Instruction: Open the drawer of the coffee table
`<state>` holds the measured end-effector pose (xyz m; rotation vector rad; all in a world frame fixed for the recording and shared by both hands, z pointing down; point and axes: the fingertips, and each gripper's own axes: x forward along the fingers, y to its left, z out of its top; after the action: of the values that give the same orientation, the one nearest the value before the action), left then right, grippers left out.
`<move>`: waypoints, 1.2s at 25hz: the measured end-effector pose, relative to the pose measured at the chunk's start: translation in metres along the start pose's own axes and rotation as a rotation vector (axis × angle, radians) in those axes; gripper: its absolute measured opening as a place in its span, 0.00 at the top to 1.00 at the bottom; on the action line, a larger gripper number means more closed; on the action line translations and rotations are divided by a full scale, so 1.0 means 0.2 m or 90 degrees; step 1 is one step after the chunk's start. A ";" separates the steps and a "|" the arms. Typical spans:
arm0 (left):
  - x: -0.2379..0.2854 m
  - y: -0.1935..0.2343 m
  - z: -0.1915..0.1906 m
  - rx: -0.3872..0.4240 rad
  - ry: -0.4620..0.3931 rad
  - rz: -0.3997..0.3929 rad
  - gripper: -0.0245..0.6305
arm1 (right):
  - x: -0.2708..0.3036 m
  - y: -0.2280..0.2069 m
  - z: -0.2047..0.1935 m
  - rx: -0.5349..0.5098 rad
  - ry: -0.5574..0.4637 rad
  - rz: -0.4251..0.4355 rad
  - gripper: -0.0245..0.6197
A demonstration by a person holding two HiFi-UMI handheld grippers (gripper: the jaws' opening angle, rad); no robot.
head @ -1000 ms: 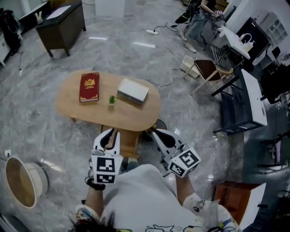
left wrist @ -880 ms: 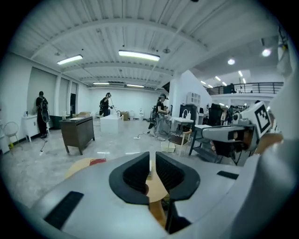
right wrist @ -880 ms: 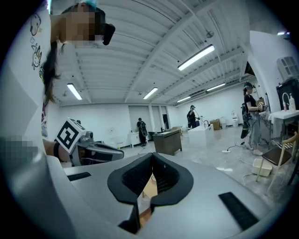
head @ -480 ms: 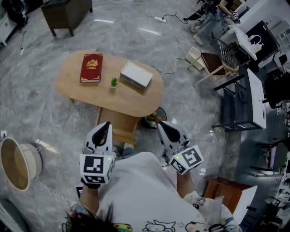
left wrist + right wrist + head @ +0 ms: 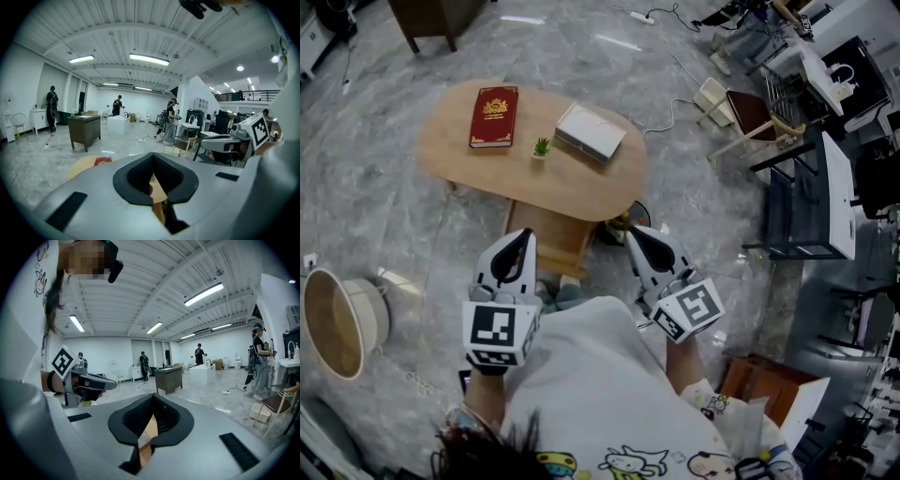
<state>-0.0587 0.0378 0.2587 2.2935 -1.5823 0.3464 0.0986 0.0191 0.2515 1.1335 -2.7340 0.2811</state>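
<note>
A big open lab hall: strip lights (image 5: pixel 149 58), cables (image 5: pixel 659 16) across grey floor (image 5: pixel 384 225), scattered desks (image 5: pixel 84 130).

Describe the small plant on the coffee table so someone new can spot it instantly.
In the head view, find the oval wooden coffee table on the grey floor. On its top lie a red book at the left and a white box at the right; the plant stands between them. It is the only green thing there, and by far the smallest.
</note>
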 end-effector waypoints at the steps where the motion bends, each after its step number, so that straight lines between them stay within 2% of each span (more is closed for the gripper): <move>1: 0.01 0.00 0.00 0.000 0.001 -0.001 0.96 | 0.01 0.00 0.00 0.001 -0.001 -0.002 0.96; 30: 0.03 0.02 -0.03 0.016 0.012 -0.001 0.96 | 0.03 -0.03 -0.05 0.028 0.002 0.001 0.96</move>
<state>-0.0609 0.0340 0.2673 2.3027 -1.5765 0.3886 0.0984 0.0129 0.2630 1.1406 -2.7390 0.3457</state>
